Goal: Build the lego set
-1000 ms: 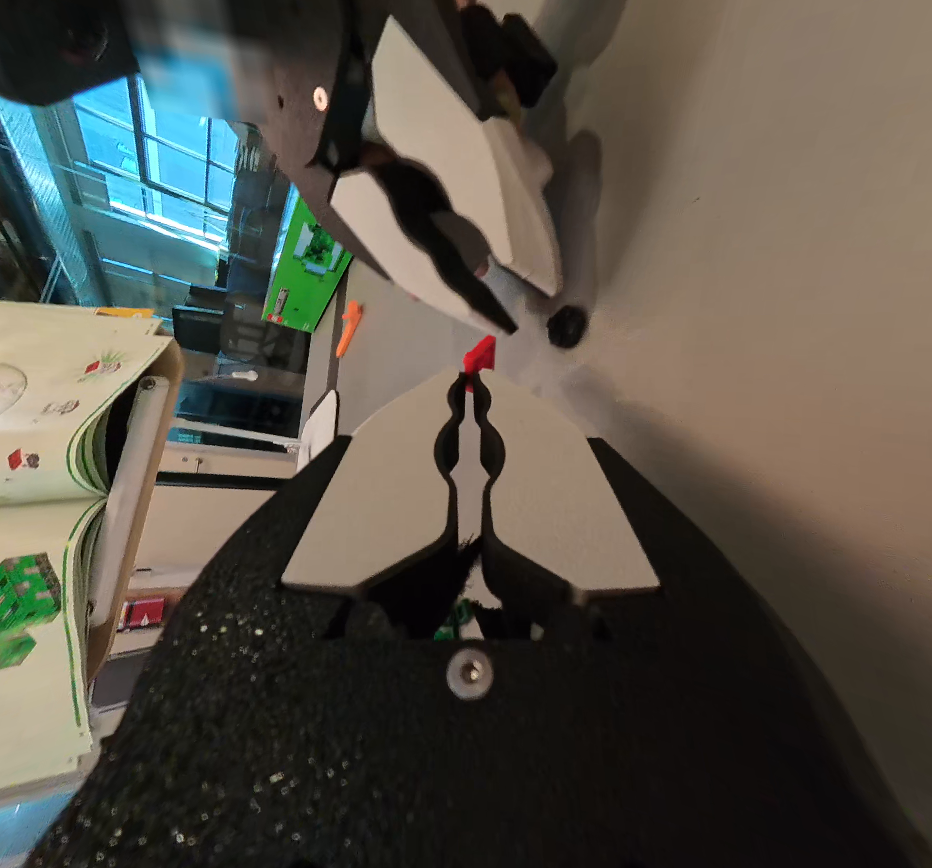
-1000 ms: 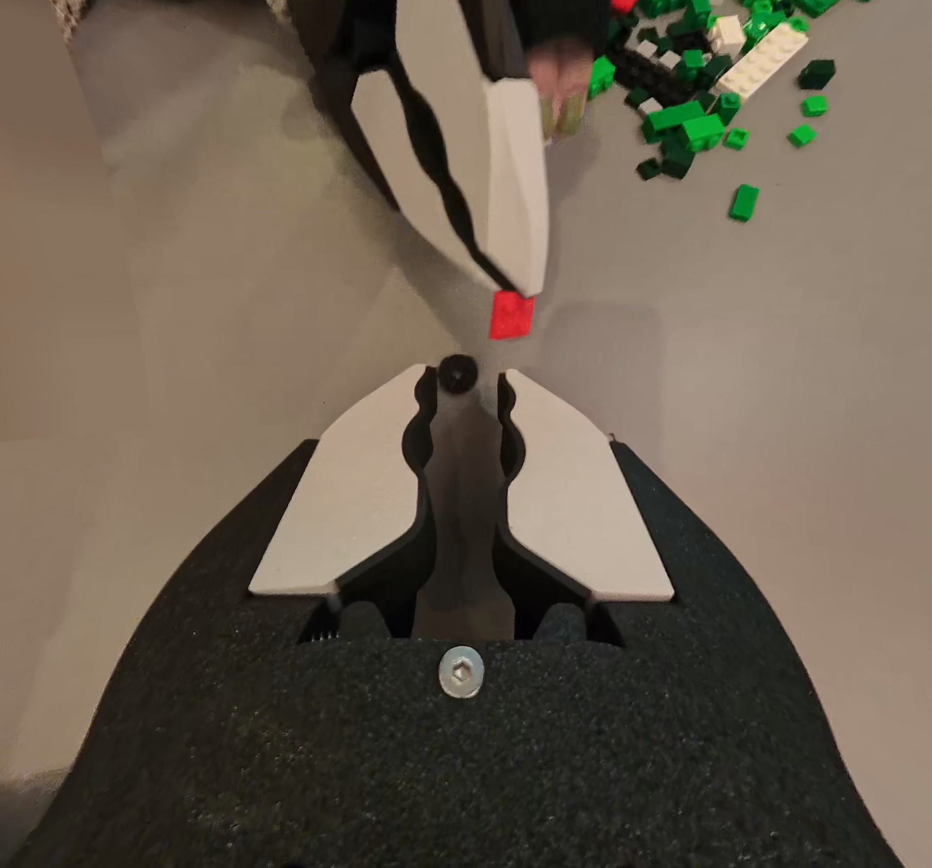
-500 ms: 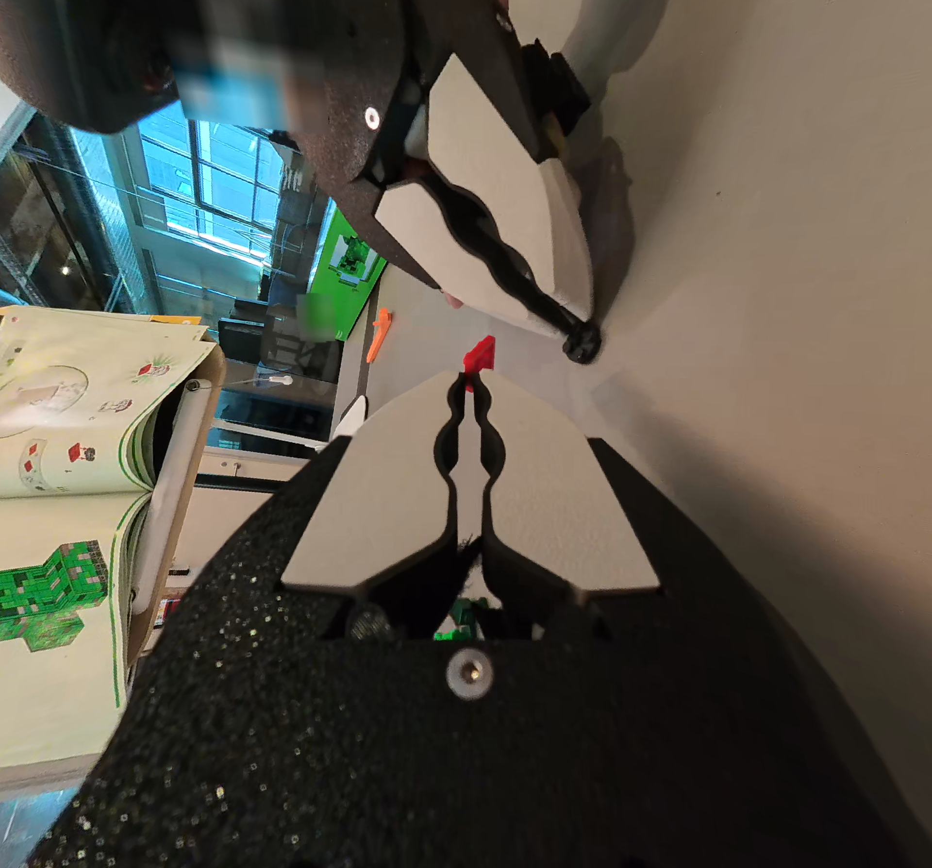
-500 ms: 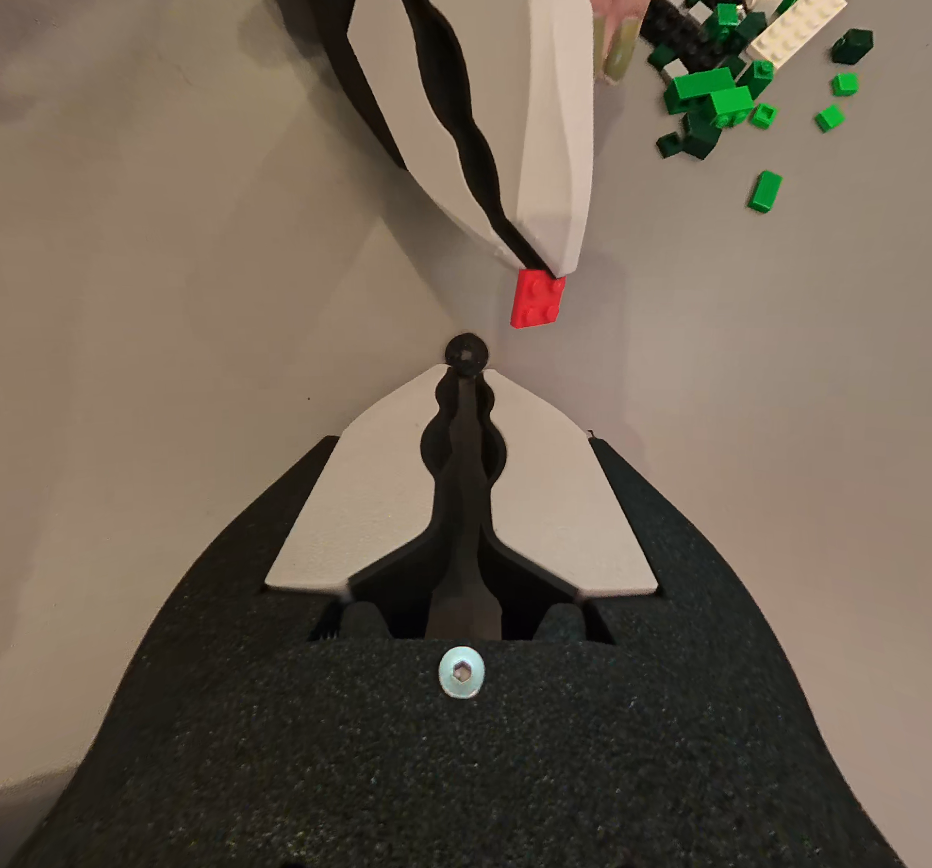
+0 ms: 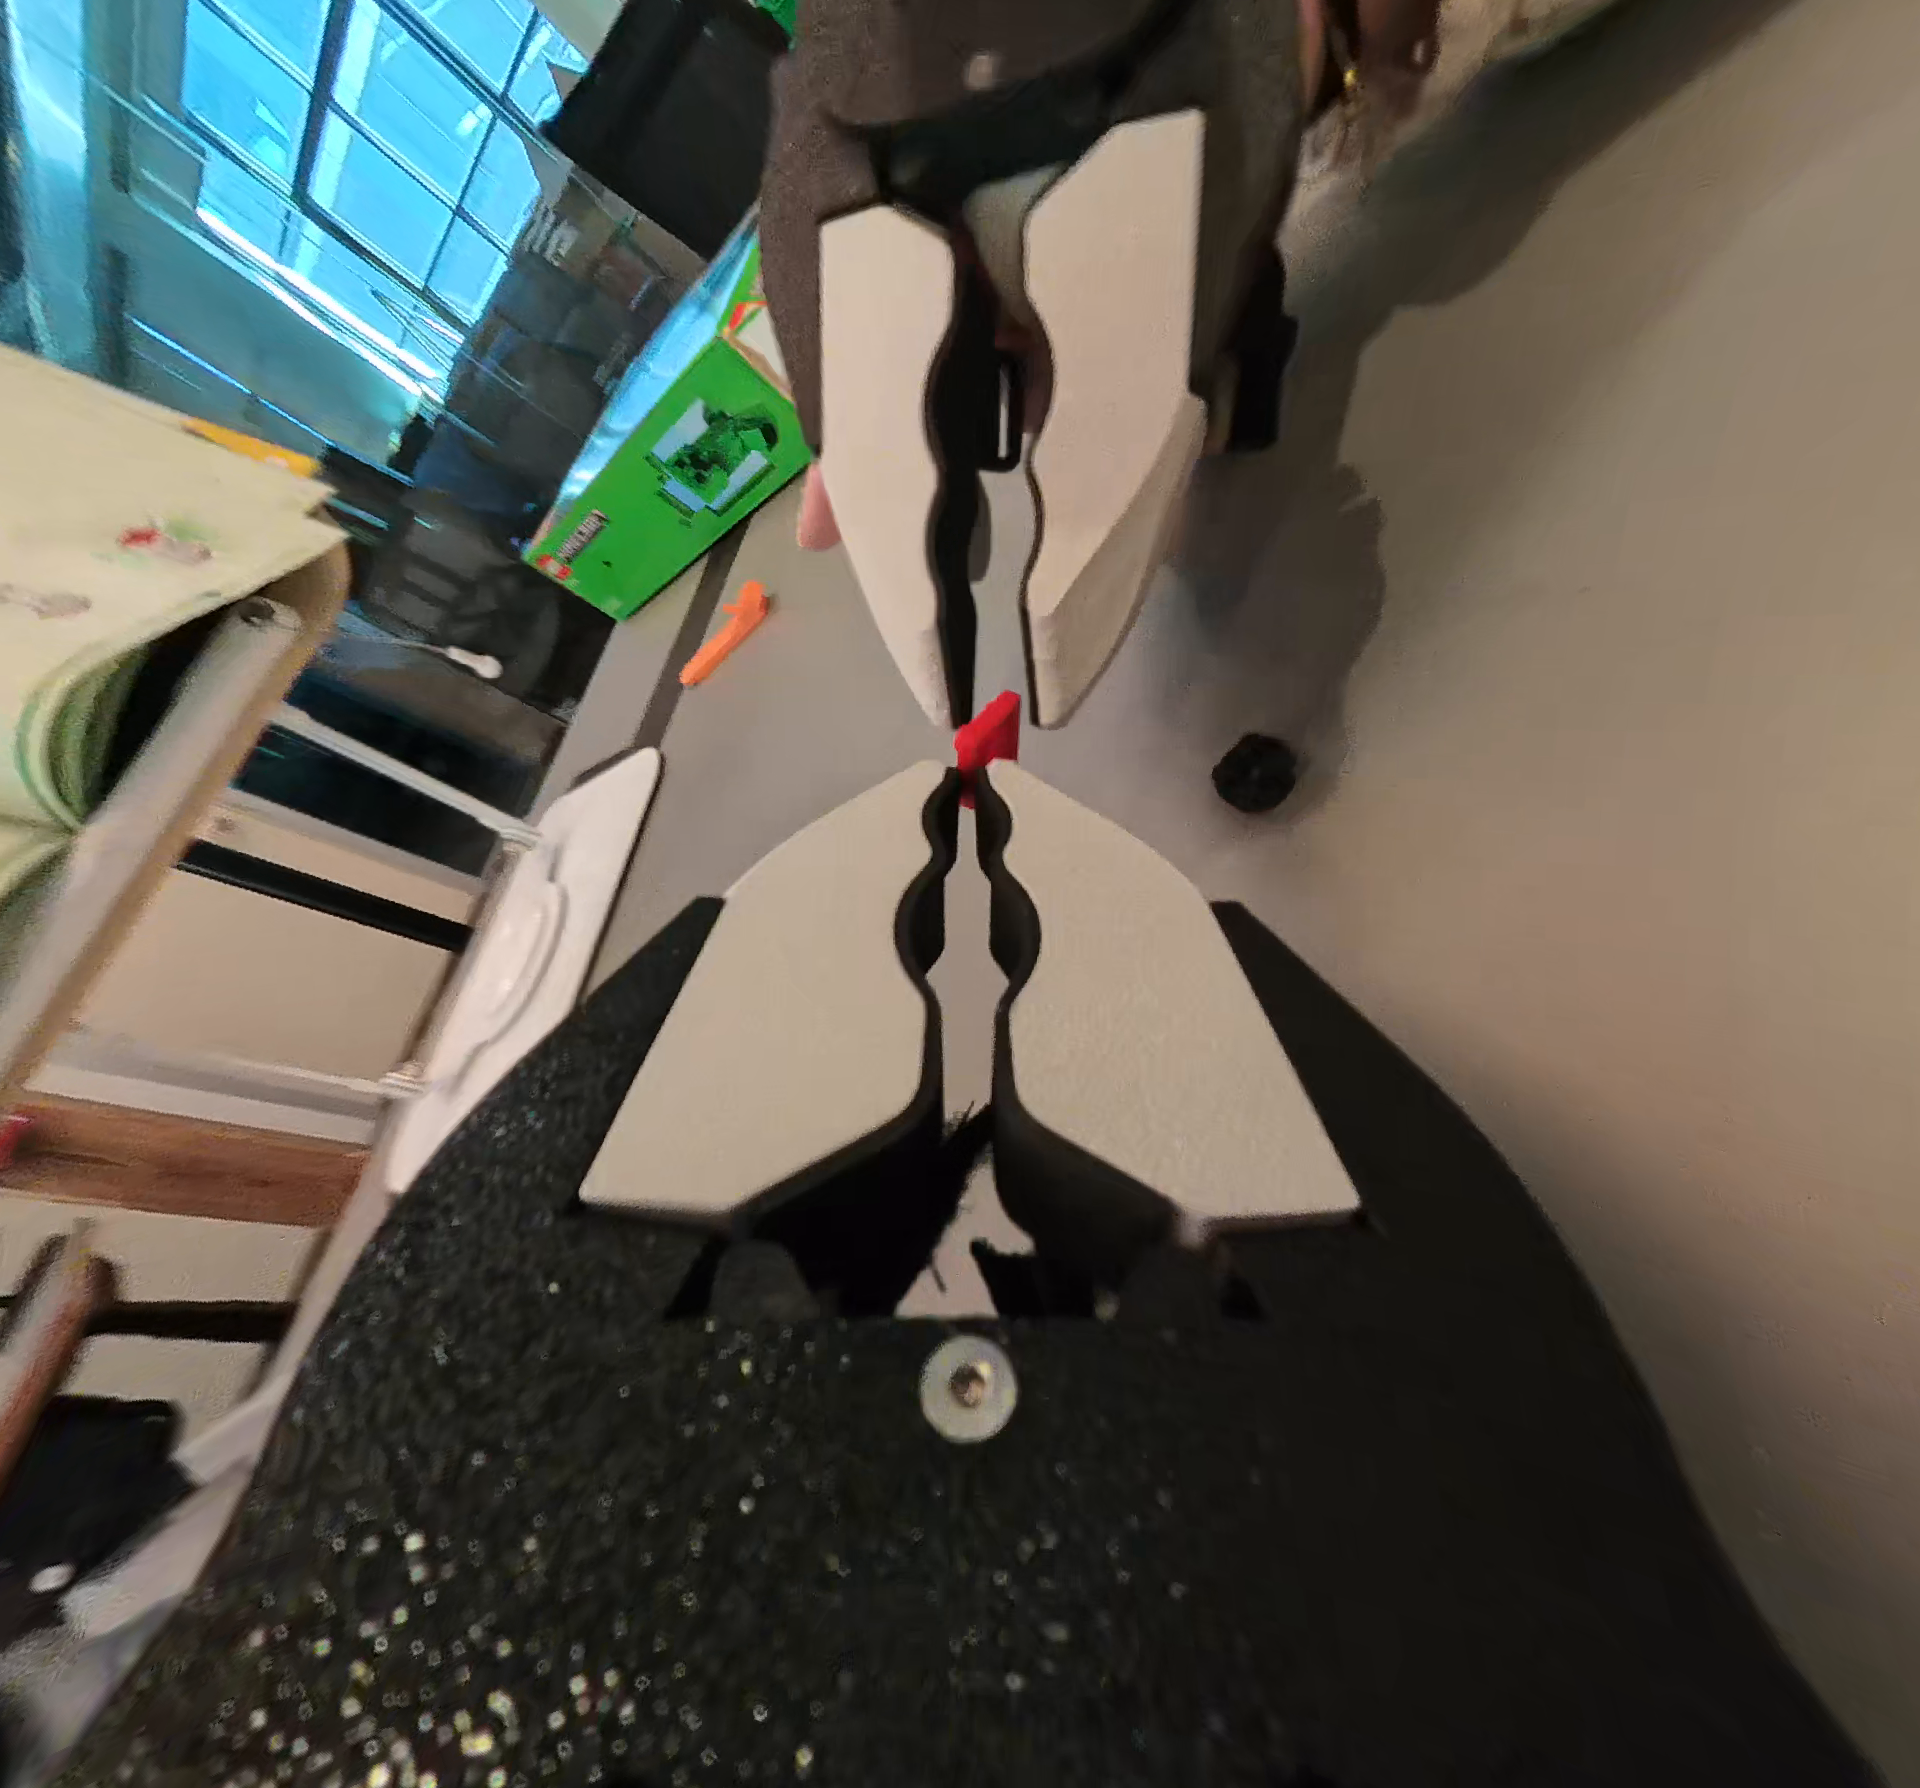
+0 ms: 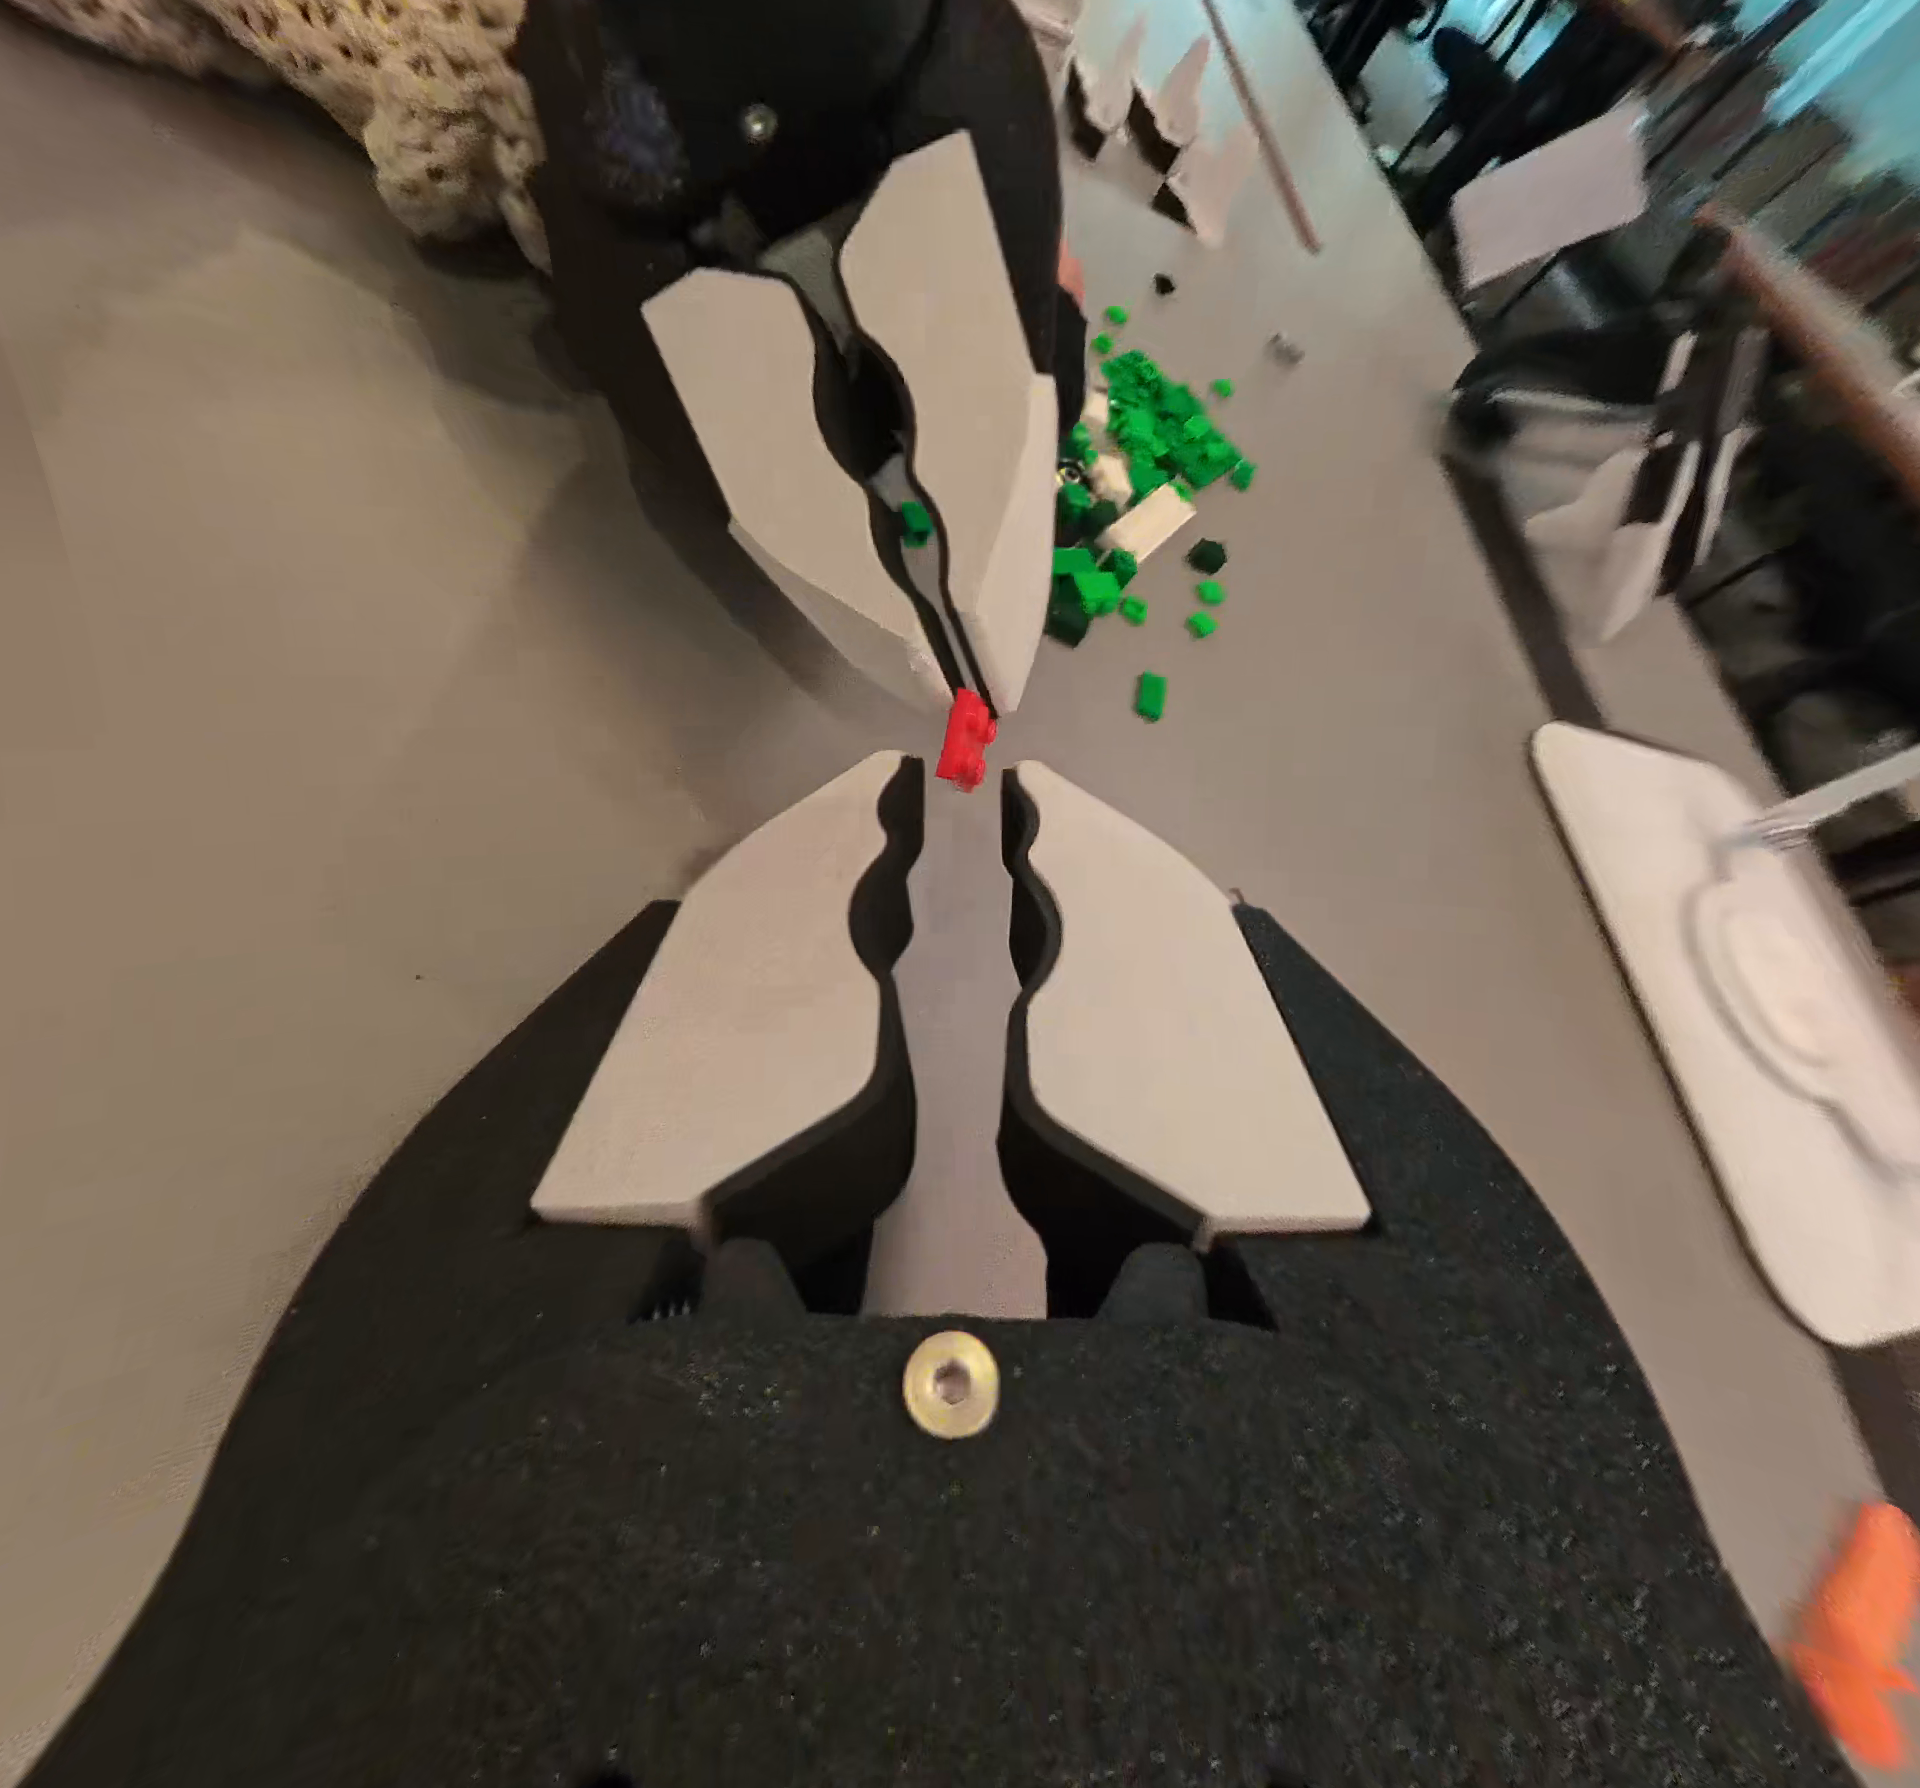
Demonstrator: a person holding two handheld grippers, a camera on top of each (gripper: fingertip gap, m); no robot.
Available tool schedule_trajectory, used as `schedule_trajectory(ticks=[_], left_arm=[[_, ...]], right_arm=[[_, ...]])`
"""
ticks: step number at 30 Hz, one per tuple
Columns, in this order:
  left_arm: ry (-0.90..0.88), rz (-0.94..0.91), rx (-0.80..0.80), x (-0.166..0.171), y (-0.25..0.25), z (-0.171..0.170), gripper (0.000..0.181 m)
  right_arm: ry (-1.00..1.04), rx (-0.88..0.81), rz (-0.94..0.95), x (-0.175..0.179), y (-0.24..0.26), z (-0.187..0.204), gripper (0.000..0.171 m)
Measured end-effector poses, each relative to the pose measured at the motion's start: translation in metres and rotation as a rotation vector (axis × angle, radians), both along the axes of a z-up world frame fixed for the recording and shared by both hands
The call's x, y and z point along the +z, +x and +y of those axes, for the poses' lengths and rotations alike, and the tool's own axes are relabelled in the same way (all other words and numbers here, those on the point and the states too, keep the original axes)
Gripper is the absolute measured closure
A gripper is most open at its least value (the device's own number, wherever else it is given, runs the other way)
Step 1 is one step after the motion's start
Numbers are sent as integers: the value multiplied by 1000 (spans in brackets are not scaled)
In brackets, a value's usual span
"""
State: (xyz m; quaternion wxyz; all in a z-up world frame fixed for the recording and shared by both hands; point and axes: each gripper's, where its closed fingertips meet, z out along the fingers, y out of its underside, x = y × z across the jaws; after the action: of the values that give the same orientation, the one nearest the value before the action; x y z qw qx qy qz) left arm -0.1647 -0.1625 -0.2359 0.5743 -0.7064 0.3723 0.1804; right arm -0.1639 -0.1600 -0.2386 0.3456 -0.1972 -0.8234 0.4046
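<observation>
Left wrist view: left gripper (image 5: 971, 780) has its fingers pinched on a small red plate (image 5: 987, 739), gripping it at the very tips, plate held up off the grey counter (image 5: 1558, 803). Right gripper (image 5: 992, 715) faces it tip to tip, fingers apart with a narrow gap, tips just beside the far edge of the red plate; can't tell if they touch it. A small round black piece (image 5: 1255, 774) lies on the counter to the right of both grippers, clear of them. Further back on the counter: an orange tool (image 5: 727, 632), a green box (image 5: 675, 481), a white tray (image 5: 540, 917) at the left edge. An open instruction booklet (image 5: 114, 533) on a stand shows at far left, blurred.

Right wrist view: right gripper (image 6: 961, 770) fingers apart, nothing between them but bare counter (image 6: 260, 699). The red plate (image 6: 964, 737) sits just ahead of the gap, studs visible, clamped in the left gripper (image 6: 971, 694) coming in from above. Behind the left gripper, a pile of loose green, white and black bricks (image 6: 1143, 481) on the counter, with a few green singles scattered near it. White tray (image 6: 1714, 1011) at right, orange tool (image 6: 1860, 1645) blurred in the lower right corner. A knitted sleeve (image 6: 312, 24) shows upper left.
</observation>
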Motion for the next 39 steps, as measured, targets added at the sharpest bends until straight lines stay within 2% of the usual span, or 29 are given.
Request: schedule_trajectory(ticks=[3, 7, 9, 11, 14, 16, 19, 23, 28, 30, 36, 39], left_arm=[[-31, -115, -11, 2, 0, 0, 179], [-63, -192, -31, 1, 4, 1, 178], [-91, -193, -36, -3, 5, 1, 162], [-142, -189, -56, -10, 9, 0, 153], [-279, -220, -118, -22, 26, -4, 158], [-387, -291, -81, -29, 30, -2, 149], [-492, -442, -25, -28, 34, 3, 148], [-550, -411, 21, -36, 30, 0, 157], [-612, -400, 60, -47, 31, -1, 147], [-627, -405, 57, -49, 33, -1, 149], [-641, -409, 47, -49, 33, -2, 161], [-620, -379, 36, -49, 33, -1, 162]], right_arm=[[59, -2, 76, 3, -1, -1, 166], [86, -12, 97, 2, 1, 3, 167], [133, -80, 140, 1, 1, 19, 167], [230, -137, 170, -4, 4, 38, 167], [413, -165, 174, -14, 13, 53, 167], [542, -167, 202, -16, 16, 57, 167], [695, -140, 219, -19, 19, 58, 167], [827, -89, 214, -28, 22, 54, 167], [957, -20, 233, -34, 28, 49, 167], [997, 7, 224, -38, 30, 49, 167], [1010, 43, 189, -42, 34, 45, 166], [993, 50, 118, -42, 40, 44, 164]])
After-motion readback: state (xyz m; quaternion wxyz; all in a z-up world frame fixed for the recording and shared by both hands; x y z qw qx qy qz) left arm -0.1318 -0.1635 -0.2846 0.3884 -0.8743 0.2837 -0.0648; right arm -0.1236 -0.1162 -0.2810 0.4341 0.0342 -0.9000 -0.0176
